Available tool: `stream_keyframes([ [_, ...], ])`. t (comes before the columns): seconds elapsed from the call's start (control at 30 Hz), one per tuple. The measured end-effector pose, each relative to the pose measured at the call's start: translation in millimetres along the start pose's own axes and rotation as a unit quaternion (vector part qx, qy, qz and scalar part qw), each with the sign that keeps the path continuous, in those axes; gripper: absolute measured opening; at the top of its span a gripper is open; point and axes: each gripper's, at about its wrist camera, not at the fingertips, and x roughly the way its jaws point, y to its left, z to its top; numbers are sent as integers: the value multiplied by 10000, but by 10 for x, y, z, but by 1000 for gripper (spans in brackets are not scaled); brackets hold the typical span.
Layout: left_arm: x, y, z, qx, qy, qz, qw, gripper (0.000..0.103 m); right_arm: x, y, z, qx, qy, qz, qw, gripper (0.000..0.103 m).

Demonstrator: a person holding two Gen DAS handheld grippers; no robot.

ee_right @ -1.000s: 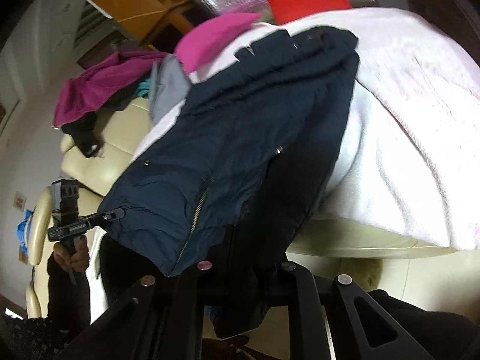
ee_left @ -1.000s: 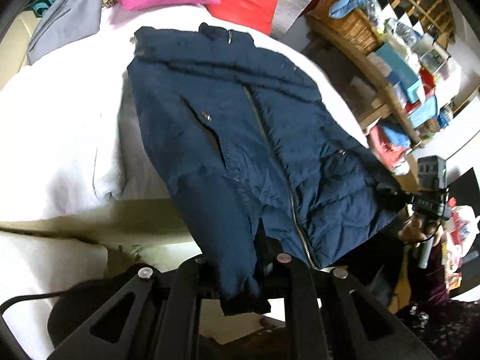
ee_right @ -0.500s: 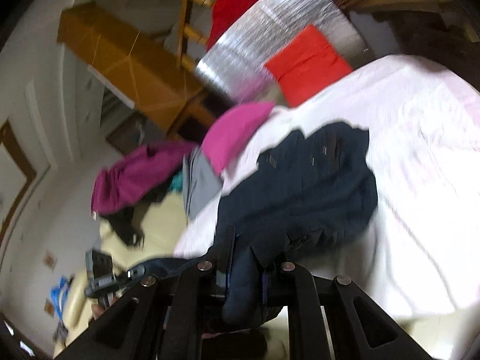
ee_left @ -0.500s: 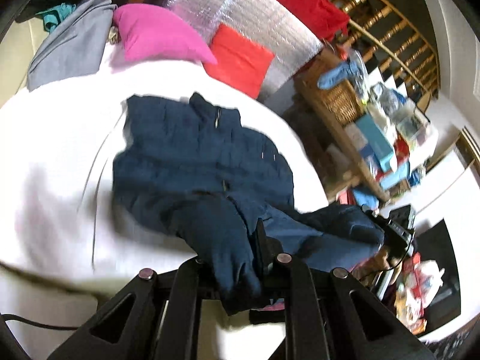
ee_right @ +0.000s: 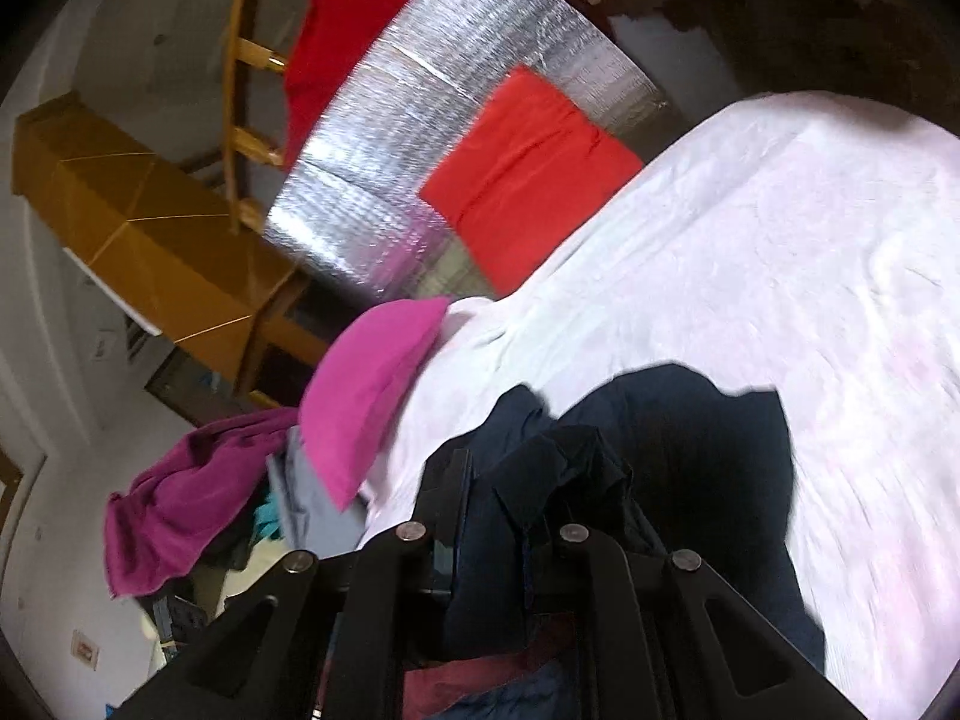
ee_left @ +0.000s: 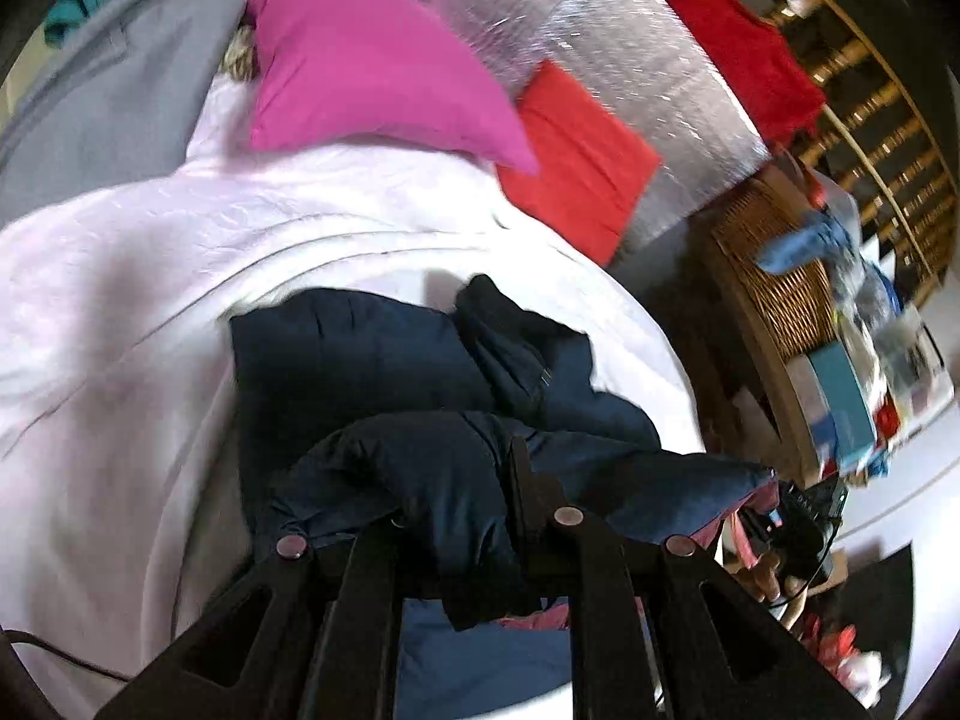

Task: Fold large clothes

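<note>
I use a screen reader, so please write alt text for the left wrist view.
The left gripper is shut on a bunched fold of a navy jacket, which lies partly folded on a white blanket. Behind it sit a pink pillow and a red cushion; cluttered shelves stand to the right.

Bright, soft indoor light – motion blur smears both fisheye views, corners vignetted black, edges bowed

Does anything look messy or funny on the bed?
Yes. The dark navy puffer jacket lies bunched in a lumpy heap on the white bedsheet, not flat, with its hem pinched in the left tool and the right tool. Its dark red lining shows underneath. Beyond, a purple garment lies crumpled.
</note>
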Motion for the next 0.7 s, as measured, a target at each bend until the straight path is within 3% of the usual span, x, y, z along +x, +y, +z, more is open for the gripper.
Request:
stream_keyframes([
  [0.2,546,280,298,-203,110,171,9996,19,696,-195,174,134,145,-254,9995,13],
  [0.3,754,456,379,-518,105,78,9986,22,955,-366,207,347,292,-312,9985,17],
  [0.4,904,606,387,-877,173,-95,9960,25,1070,-595,237,797,371,-118,9961,29],
  [0.47,865,632,355,-1082,38,-306,9937,31,1059,-710,249,1080,267,96,9937,47],
  [0.5,809,622,339,-1136,-82,-455,9925,41,1017,-743,253,1197,151,195,9925,55],
  [0.53,663,579,303,-1146,-407,-696,9901,54,952,-751,258,1269,9,265,9916,70],
  [0.57,559,556,278,-1141,-660,-801,9880,59,857,-739,261,1301,-200,312,9908,76],
  [0.63,157,471,184,-1130,-1669,-1059,9737,78,655,-647,274,1136,-473,365,9917,76],
  [0.7,-132,408,72,-1203,-2264,-993,9615,81,530,-532,257,928,-456,376,9939,75],
])
